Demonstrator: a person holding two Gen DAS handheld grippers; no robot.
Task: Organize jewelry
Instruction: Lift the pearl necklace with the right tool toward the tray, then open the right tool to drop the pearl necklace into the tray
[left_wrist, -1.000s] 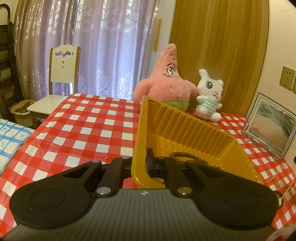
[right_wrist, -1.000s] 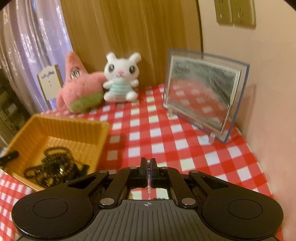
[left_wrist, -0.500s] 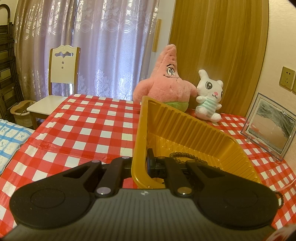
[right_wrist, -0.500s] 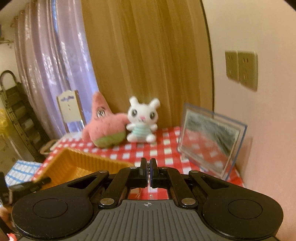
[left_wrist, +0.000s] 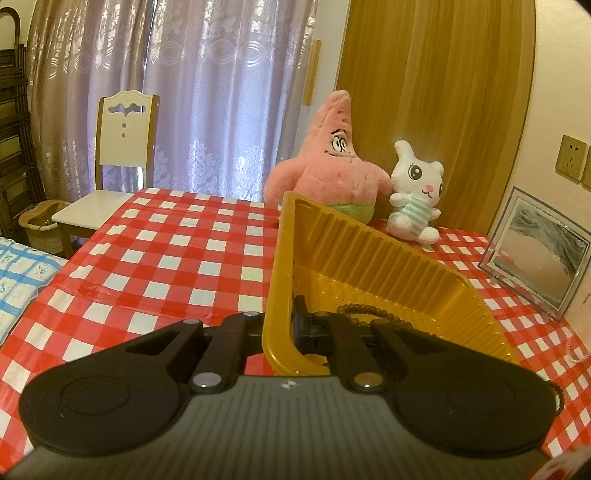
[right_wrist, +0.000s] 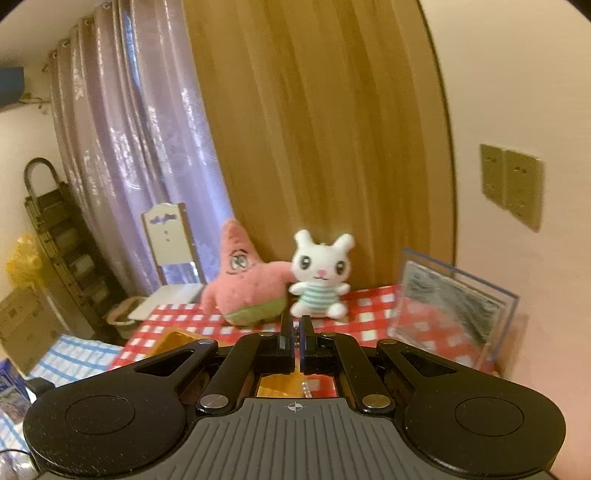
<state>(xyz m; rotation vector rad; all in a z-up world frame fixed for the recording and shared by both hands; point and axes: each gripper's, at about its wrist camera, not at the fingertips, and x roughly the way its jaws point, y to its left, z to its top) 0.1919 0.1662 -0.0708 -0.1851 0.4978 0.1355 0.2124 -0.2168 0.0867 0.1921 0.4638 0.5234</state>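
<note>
My left gripper (left_wrist: 284, 328) pinches the yellow tray (left_wrist: 369, 258) wall, beaded bracelets (left_wrist: 364, 308) inside, while my right gripper (right_wrist: 296, 338) — pinching a thin chain (right_wrist: 296, 334) — must next lower over the tray.

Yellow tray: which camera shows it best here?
The left wrist view. The yellow tray fills the middle of that picture, tilted, with its ribbed walls and some dark beads inside, and the left tool clamped on its near rim. The right wrist view shows only a corner of it.
</note>
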